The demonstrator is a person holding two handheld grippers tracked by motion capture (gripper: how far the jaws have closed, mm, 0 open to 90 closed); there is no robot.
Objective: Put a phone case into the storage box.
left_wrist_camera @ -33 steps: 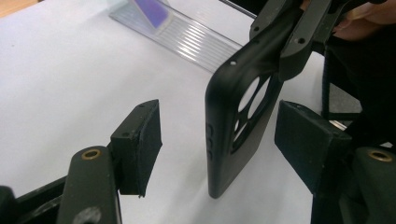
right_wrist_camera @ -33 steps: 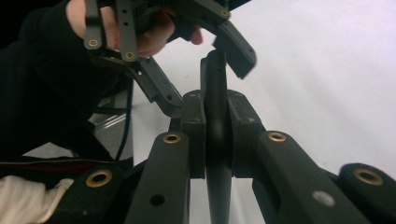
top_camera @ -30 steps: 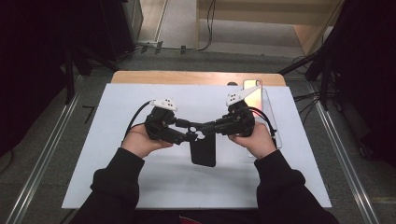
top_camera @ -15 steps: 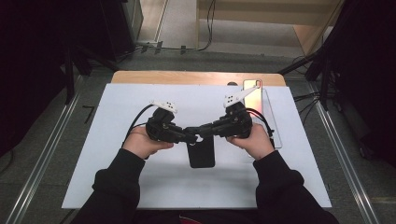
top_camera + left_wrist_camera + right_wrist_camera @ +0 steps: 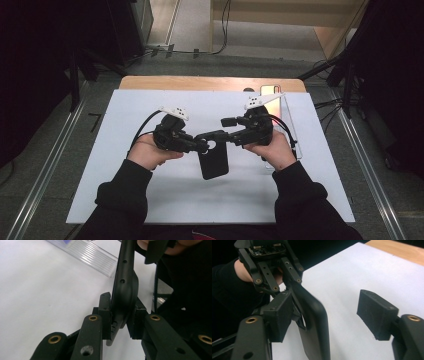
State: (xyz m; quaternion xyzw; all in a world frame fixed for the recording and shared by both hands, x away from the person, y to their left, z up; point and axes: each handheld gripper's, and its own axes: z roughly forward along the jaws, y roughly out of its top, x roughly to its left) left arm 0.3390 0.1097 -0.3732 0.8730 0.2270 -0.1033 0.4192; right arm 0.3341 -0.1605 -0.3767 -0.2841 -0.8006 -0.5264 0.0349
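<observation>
Above the white table (image 5: 125, 165), my left gripper (image 5: 200, 146) pinches the black phone case (image 5: 214, 161) at its top edge; my right gripper (image 5: 227, 131) has just opened, gaping beside it. Light, bendy, slick: grip the rim.
</observation>
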